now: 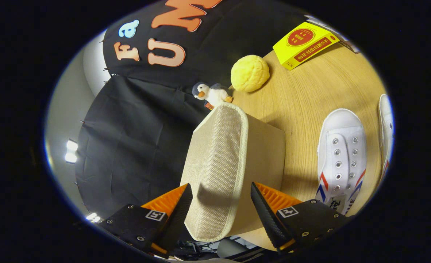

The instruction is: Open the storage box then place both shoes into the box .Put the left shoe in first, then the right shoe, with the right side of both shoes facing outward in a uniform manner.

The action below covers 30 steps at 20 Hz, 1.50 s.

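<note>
The claw stands wide open astride the beige storage box lid, gripping nothing, with two white shoes beside it on the tabletop and one penguin toy, one yellow ball and one yellow carton beyond.

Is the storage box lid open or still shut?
Shut: the lid lies flush on the storage box, between the open gripper fingers.
</note>
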Each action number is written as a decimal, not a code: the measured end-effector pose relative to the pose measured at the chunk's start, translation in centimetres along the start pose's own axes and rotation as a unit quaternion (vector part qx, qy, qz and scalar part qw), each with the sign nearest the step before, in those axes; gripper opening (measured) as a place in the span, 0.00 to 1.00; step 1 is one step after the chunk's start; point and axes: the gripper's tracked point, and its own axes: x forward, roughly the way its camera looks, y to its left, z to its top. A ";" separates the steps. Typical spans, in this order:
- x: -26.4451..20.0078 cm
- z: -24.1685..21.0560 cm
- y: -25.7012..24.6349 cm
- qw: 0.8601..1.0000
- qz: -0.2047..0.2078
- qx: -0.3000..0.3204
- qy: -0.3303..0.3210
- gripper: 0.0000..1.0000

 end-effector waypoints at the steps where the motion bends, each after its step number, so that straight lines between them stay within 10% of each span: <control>1: 0.1 0.0 0.3 1.000 0.006 0.002 0.002 0.95; 12: -2.4 1.9 0.6 0.998 0.012 0.028 -0.056 0.49; 16: -3.9 2.2 2.1 0.996 0.022 0.044 -0.075 0.02; 30: -3.6 3.8 15.7 0.992 0.073 -0.019 -0.100 0.01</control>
